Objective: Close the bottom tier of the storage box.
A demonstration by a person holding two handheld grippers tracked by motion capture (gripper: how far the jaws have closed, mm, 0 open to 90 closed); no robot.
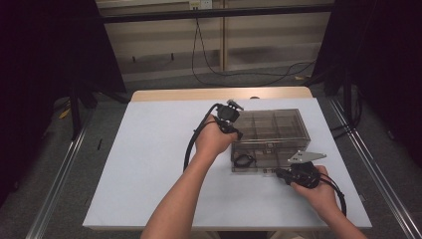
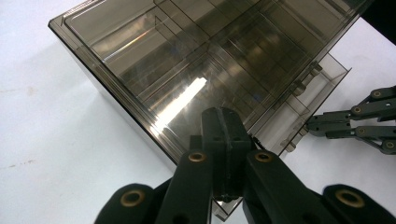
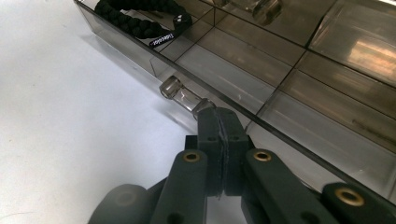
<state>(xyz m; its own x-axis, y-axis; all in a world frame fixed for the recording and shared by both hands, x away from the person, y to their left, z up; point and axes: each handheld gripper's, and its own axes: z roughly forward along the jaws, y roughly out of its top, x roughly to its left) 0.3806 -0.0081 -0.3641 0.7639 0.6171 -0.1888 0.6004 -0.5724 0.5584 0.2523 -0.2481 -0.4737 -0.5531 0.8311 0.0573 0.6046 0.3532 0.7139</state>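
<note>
A smoky clear plastic drawer box (image 1: 272,130) stands right of the table's middle, and its lowest front drawer (image 1: 253,164) is slid out toward me. A black braided bracelet (image 1: 244,160) lies in that drawer's left compartment and is seen close up as the bracelet (image 3: 140,18). My left gripper (image 1: 237,132) is shut, its tips resting on the near left top edge of the box (image 2: 187,70). My right gripper (image 1: 278,173) is shut at the drawer's front, tips against a clear knob (image 3: 182,95), with nothing between the jaws. It appears again as the right gripper (image 2: 312,127).
The white table top (image 1: 149,164) has bare room left of the box and in front of it. Further clear knobs (image 2: 299,87) line the drawer fronts. Black cables trail from both grippers. A wooden edge (image 1: 219,93) borders the table's far side.
</note>
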